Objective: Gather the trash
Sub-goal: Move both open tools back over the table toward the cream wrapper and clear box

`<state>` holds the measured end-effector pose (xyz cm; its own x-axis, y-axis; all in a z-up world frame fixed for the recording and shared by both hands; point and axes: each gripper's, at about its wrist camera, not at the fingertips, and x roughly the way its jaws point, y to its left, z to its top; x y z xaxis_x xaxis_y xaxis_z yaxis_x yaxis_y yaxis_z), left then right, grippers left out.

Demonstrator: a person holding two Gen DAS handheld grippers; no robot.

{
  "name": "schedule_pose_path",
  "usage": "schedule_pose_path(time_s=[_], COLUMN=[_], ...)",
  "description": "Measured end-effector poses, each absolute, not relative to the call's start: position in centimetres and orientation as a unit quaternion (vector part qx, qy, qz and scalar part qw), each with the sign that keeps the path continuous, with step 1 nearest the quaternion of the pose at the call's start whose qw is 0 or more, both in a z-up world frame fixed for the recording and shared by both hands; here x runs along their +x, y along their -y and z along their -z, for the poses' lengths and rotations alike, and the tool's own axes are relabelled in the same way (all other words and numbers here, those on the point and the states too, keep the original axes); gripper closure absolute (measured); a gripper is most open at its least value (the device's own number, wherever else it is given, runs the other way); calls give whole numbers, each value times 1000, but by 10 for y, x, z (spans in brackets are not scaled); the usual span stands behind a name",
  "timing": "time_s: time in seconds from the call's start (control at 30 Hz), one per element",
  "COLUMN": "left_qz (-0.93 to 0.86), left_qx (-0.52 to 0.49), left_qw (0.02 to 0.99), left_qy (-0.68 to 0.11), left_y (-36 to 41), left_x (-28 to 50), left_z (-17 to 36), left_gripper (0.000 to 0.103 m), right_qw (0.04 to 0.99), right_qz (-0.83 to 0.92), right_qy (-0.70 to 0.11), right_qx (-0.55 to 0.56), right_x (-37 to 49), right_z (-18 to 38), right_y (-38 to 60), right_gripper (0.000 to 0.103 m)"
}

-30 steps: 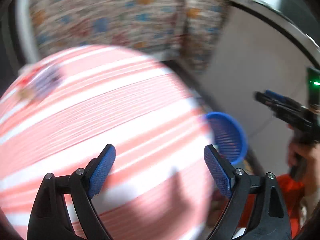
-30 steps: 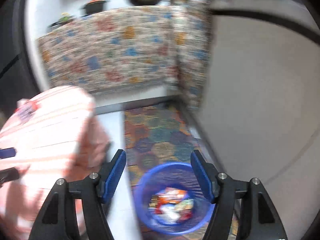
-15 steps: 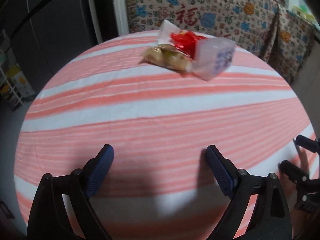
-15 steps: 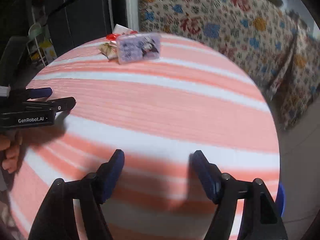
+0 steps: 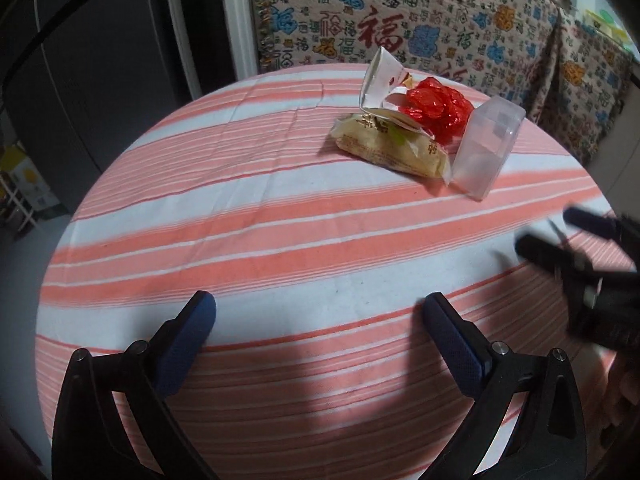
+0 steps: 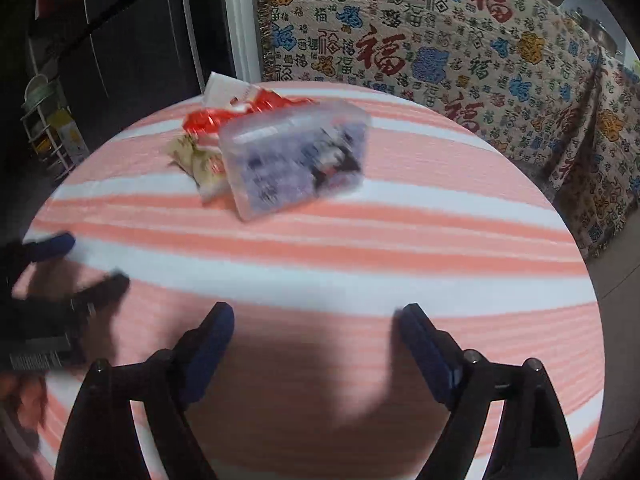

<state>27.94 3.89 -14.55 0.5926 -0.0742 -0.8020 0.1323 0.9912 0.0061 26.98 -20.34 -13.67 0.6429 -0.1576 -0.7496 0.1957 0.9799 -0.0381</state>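
A small heap of trash lies at the far side of the round table with the pink-and-white striped cloth (image 5: 240,240): a beige snack wrapper (image 5: 390,148), a crumpled red wrapper (image 5: 438,106), a torn white packet (image 5: 382,76) and a clear plastic box (image 5: 486,146). The right wrist view shows the box (image 6: 296,160), blurred, in front of the red wrapper (image 6: 208,120). My left gripper (image 5: 318,320) is open and empty, well short of the heap. My right gripper (image 6: 314,328) is open and empty. Each gripper shows at the edge of the other's view.
A patterned cloth with red and blue characters (image 5: 420,20) hangs behind the table. A dark cabinet (image 5: 100,60) stands at the back left, with a small shelf rack (image 6: 52,132) beside it. Grey floor shows right of the table (image 6: 620,280).
Both grippers swung from the blue bin on the floor to the table and moved closer to the heap. Both stay open and empty.
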Motion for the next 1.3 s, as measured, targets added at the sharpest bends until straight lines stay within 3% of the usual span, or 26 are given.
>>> schedule_pose_path(time_s=[0.17,0.3,0.67,0.93,1.13,1.17,1.23,1.27,1.3], left_qz=[58,59,49,91,17,13,18,18,27], left_qx=[32,31,29,-34,-13,-13,-8,3,2], left_qw=[892,891,892,902,906,903,897,902,904], left_qy=[-448,-448,-448,-421,-422,-428,-441,-430,-427], left_y=[-39,-38,-34,-3,28,29,29,28,26], left_x=[281,283,286,303,360,366,370,365,358], left_z=[146,146,146,127,126,130,141,140,139], left_gripper=[0,0,0,1,2,4,33,40,63], right_qw=[932,919,902,903,903,903,903,903,903], right_qz=[121,143,183,158,154,150,149,150,151], right_qy=[-339,-362,-382,-400,-401,-401,-401,-401,-401], right_qx=[46,60,83,25,27,33,36,34,32], right_x=[307,340,235,211,211,211,211,211,211], right_z=[97,102,113,136,136,136,136,136,136], right_y=[189,200,268,251,253,255,257,255,254], right_gripper=[15,17,17,16,16,15,15,15,15])
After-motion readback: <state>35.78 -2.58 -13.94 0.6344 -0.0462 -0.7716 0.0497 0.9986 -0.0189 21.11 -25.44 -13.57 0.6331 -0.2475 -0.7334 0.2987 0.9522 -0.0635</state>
